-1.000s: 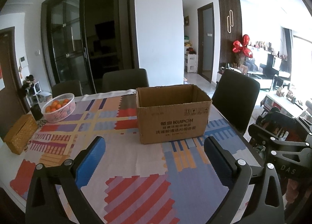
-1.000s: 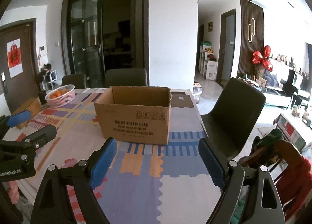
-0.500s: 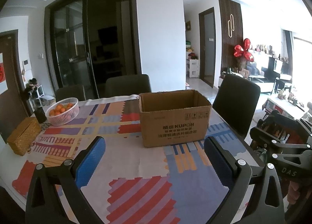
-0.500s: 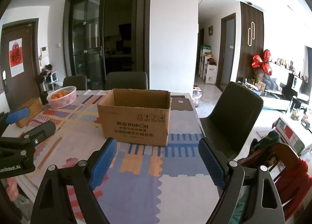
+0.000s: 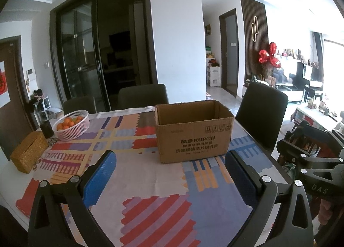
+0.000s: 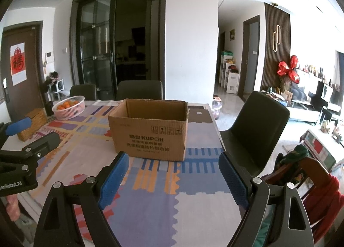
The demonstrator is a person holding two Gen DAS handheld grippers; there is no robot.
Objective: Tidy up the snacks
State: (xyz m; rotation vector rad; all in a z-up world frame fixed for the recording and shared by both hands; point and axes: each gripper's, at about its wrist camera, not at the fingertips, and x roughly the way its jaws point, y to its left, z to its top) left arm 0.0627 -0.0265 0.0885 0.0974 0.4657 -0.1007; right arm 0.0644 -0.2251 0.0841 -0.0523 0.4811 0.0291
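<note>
Left claw: the left gripper (image 5: 169, 173) hangs over the near part of the table, jaws spread wide, nothing between the blue pads.
Right claw: the right gripper (image 6: 173, 173) is just as slack, jaws apart and empty, tipped a little downward at the table.
Task's thing: the cardboard box (image 5: 194, 130) stands upright and open-topped straight ahead of both claws, well beyond the fingertips, on the patchwork tablecloth (image 5: 154, 208). From the right claw it sits slightly left of centre (image 6: 148, 130).
Box contents: from this height I see only its inner walls; I cannot tell whether anything lies at the bottom.
Snacks: none in sight on the cloth or in either claw, so where they lie I cannot say.
Progress: by my judgement barely begun; nothing is picked up, and fetching and sorting the snacks all remains.
Off to the left: a pink basket of oranges (image 5: 72, 125), a dark jar (image 5: 46, 129) beside it, and a woven tissue box (image 5: 29, 154) nearer the table edge, all well apart from the carton.
In the way: nothing lies between the claws and the box; the cloth there is bare.
Around: dark chairs ring the table, one (image 6: 255, 133) close to the right claw's side, which could hamper a wide swing.
</note>
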